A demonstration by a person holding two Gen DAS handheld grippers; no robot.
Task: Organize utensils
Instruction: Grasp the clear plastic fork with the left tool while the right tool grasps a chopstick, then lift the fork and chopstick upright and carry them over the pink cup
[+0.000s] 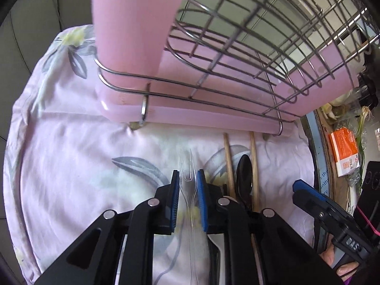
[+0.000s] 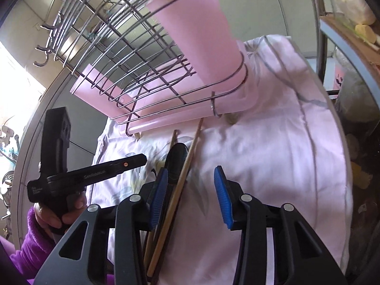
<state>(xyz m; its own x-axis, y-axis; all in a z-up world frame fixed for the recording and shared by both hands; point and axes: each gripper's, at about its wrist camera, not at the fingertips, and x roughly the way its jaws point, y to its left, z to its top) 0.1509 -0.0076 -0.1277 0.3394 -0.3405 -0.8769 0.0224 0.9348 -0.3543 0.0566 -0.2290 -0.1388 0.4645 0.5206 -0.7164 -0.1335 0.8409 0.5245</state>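
Pink plastic and steel wire fill the top of both wrist views: a wire dish rack (image 1: 237, 54) sits on a pink drip tray (image 1: 209, 116), with a tall pink utensil cup (image 1: 133, 28) clipped at one corner. All of it rests on a surface draped in a pale pink floral cloth (image 1: 71, 154).

From the left wrist, the left hand-held gripper (image 1: 188, 182) has its 2 blue pads drawn narrow around a clear plastic fork (image 1: 188, 178) lying on the cloth, tines pointing toward the rack. The pads sit tight beside the fork's neck; whether they actually press it I cannot tell. Just right of it lie 2 wooden chopsticks (image 1: 229, 166) with a black spoon (image 1: 244, 173) between them. At the right edge the right hand-held gripper (image 1: 306, 190) shows from the side, beside an orange and white box (image 1: 344, 152) on a neighbouring shelf.

From the right wrist, the clear fork is not visible. The right hand-held gripper (image 2: 191, 185) stands with its jaws fairly wide apart above the cloth (image 2: 273, 154); the black spoon (image 2: 177, 159) and a chopstick (image 2: 187, 166) lie between them, close to the left pad, not clamped. This view alone shows the left hand-held gripper (image 2: 140, 160) side-on, held by a hand (image 2: 59, 213) in a purple fleecy sleeve (image 2: 30, 249), and hooks (image 2: 42, 64) along the rack's far rail.
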